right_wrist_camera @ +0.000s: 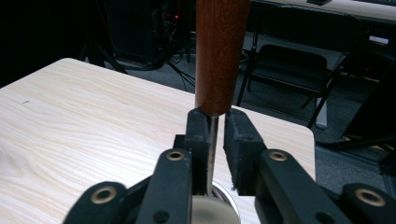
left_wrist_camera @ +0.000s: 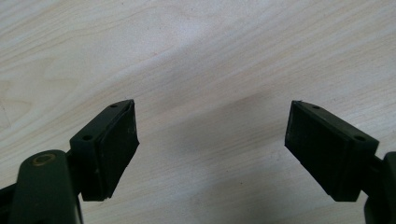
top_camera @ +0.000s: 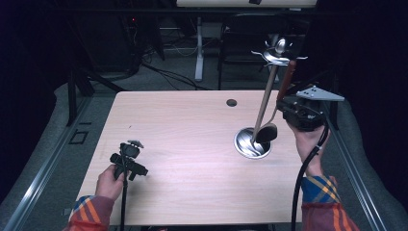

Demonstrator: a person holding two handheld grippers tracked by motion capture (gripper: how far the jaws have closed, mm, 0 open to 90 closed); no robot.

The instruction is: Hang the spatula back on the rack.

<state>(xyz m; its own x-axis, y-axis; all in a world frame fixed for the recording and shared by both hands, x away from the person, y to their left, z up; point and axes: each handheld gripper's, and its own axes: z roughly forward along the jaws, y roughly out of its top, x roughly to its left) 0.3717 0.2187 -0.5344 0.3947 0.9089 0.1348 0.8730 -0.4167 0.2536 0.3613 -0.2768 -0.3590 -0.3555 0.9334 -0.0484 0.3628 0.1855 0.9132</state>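
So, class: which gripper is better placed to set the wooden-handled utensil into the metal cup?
The right gripper. Its jaws are shut on the wooden-handled utensil, just beside the metal cup. The left gripper is open over bare table, far from the cup.

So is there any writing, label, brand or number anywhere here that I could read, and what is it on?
None: no readable word, number or sign in these views.
Right hand-held gripper, clamping a wooden-handled utensil: no marking.
Left hand-held gripper, open over the table: bare black pads.
Metal cup holding utensils: no label.
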